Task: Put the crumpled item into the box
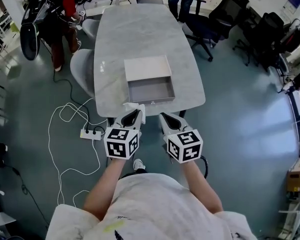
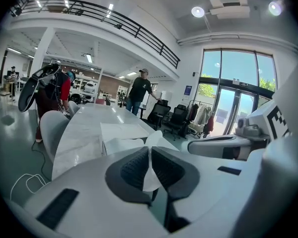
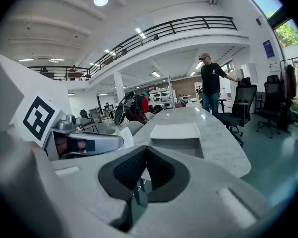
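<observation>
An open grey box [image 1: 151,91] sits near the front edge of the marble table [image 1: 140,29], its pale lid [image 1: 146,67] lying just behind it. My left gripper [image 1: 138,112] is shut on a crumpled white tissue [image 1: 134,107], held at the table's front edge just left of the box. In the left gripper view the tissue [image 2: 152,168] is pinched between the dark pads, with the box [image 2: 120,139] ahead. My right gripper [image 1: 161,115] is beside it, shut, with nothing between its jaws. The right gripper view shows the box [image 3: 178,139] ahead and the tissue [image 3: 125,137] to the left.
Grey chairs [image 1: 82,69] stand along the table's left side. A white power strip [image 1: 90,134] and looped cables lie on the floor at the left. Black office chairs [image 1: 210,26] stand to the right. People stand at the table's far end.
</observation>
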The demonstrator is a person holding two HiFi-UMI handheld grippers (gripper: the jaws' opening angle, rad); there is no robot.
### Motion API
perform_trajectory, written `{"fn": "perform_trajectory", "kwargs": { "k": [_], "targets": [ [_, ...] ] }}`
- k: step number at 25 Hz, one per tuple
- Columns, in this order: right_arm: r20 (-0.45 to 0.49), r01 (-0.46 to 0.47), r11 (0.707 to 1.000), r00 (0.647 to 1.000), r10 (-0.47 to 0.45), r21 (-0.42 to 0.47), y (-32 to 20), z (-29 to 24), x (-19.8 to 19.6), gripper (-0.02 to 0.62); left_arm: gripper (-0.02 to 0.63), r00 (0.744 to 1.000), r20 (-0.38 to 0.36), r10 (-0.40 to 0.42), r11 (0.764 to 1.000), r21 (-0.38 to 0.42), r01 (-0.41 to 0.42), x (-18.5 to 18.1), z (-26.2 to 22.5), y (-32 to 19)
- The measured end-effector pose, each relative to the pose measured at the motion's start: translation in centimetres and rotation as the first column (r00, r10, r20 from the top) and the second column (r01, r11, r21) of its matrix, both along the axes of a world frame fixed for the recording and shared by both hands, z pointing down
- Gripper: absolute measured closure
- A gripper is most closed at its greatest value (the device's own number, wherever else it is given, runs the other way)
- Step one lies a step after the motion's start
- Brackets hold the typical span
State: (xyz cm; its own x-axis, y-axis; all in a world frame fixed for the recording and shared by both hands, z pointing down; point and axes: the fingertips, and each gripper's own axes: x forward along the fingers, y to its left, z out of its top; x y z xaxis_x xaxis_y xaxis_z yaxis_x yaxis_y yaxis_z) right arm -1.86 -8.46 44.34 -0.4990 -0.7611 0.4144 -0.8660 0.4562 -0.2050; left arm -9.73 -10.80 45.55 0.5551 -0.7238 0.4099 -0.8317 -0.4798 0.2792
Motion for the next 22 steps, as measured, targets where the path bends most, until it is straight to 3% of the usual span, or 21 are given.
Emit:
{"fn": "perform_trajectory", "kwargs": {
  "k": [7, 22],
  "targets": [
    [-0.016, -0.021, 1.000, 1.000, 0.020, 0.000, -2.2, 0.0, -2.0, 0.591, 0.581, 1.000, -0.020, 0.016, 1.000, -0.009, -0.016, -2.2, 0.5, -2.4],
    [-0.004, 0.005, 1.000, 1.000, -0.005, 0.004, -7.0, 0.8, -2.4, 0.591, 0.583, 1.000, 0.002, 0.014, 0.999, -0.039, -0.014, -2.2, 2.4, -6.4]
  ]
}}
